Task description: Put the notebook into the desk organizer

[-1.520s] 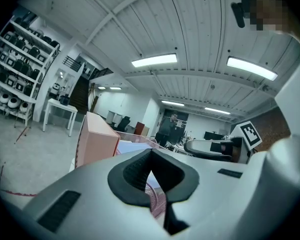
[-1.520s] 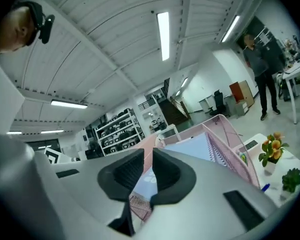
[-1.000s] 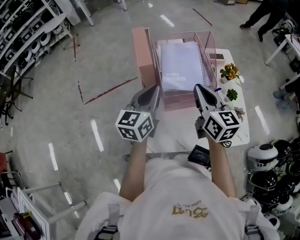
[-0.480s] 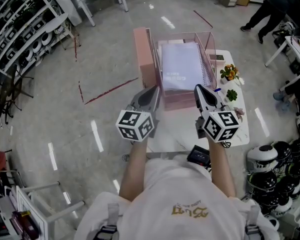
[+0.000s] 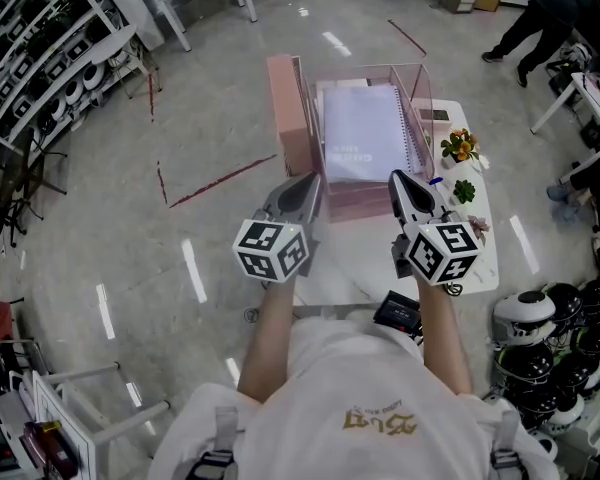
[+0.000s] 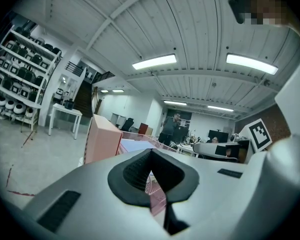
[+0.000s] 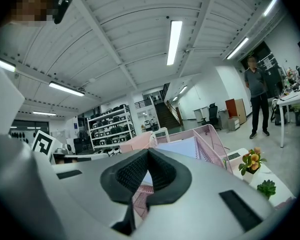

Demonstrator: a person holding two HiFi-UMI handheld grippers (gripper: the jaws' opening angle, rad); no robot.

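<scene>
Grey polished floor surrounds the white tabletop [image 5: 477, 236] in the head view; the notebook [image 5: 363, 133] is seen standing in the pink desk organizer [image 5: 286, 108]. Left gripper view — the left tool [image 6: 150, 156] is closed, nothing gripped. Right gripper view — the right tool [image 7: 148, 154] is likewise closed and empty.

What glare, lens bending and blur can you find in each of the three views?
Head view: white streaks of glare lie on the glossy floor; the notebook looks crisp. Left gripper view: wide-angle bending curves the ceiling lamps, and the corners go black. Right gripper view: same bending, one bright ceiling lamp, and the close right hand-held gripper looks soft.
</scene>
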